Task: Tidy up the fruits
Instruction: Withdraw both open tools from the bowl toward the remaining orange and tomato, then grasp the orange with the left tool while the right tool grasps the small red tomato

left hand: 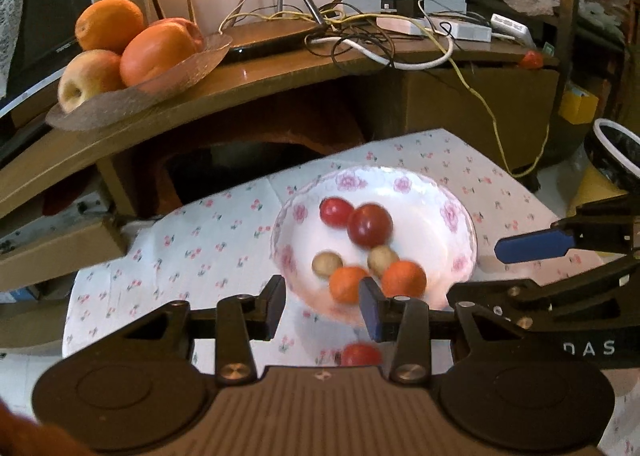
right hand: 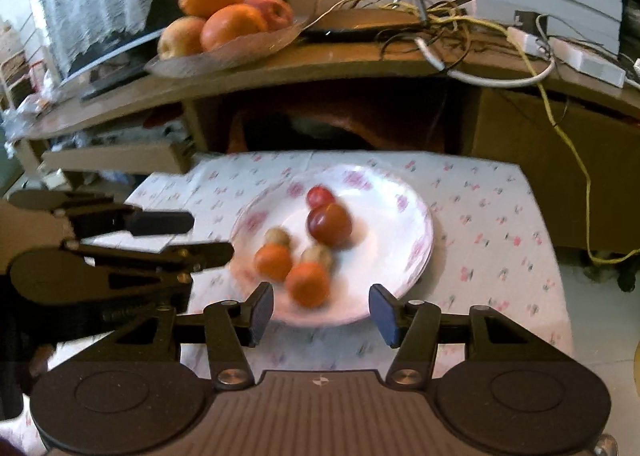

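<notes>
left tool (left hand: 323, 306) released | right tool (right hand: 322, 314) released | round glossy fruits (right hand: 329, 225) in scalloped floral plate (right hand: 416, 216)

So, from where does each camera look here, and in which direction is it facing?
Left wrist: sits on the left gripper, looks forward and down at the floral plate of small fruits; its own open fingers show, and the right gripper at the right edge.
Right wrist: sits on the right gripper, faces the same plate from further right; its open fingers show, and the left gripper at left.
Both share the plate, flowered cloth and the shelf's fruit tray.
</notes>
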A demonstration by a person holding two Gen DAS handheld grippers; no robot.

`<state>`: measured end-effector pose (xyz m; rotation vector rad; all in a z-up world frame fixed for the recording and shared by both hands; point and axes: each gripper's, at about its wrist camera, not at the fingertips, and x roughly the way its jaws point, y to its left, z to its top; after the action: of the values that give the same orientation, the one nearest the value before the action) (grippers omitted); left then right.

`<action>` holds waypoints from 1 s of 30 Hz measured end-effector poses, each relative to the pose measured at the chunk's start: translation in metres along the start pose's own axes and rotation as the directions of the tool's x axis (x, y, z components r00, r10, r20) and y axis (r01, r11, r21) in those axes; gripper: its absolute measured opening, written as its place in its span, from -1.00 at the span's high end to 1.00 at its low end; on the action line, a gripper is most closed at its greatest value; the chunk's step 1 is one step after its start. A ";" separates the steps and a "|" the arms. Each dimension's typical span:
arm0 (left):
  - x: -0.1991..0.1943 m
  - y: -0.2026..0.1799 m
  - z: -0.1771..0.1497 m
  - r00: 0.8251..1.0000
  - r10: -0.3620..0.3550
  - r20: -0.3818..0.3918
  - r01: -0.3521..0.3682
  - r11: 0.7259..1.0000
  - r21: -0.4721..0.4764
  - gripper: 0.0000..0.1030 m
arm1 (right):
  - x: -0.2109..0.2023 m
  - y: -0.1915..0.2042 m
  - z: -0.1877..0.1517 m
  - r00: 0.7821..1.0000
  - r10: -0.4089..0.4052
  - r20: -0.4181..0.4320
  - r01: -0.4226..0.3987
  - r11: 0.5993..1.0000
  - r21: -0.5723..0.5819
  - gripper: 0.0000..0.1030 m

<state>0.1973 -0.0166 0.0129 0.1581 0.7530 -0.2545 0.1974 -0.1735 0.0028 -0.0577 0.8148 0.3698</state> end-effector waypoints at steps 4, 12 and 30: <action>-0.014 0.002 -0.019 1.000 -0.004 -0.021 0.004 1.000 0.011 0.11 | -0.003 0.010 -0.011 0.999 0.011 -0.033 -0.012 1.000 -0.008 -0.06; -0.001 -0.008 -0.048 0.995 -0.024 -0.101 0.033 0.995 0.093 0.11 | -0.017 0.019 -0.031 0.997 0.016 -0.071 -0.013 0.999 0.044 -0.06; 0.025 -0.015 -0.050 0.996 -0.004 -0.089 0.014 0.994 0.110 0.39 | 0.009 0.022 -0.023 0.993 0.033 -0.113 -0.034 0.999 -0.001 -0.06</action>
<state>0.1779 -0.0240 -0.0414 0.2726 0.8280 -0.2994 0.1786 -0.1545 -0.0174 -0.0687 0.9282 0.4021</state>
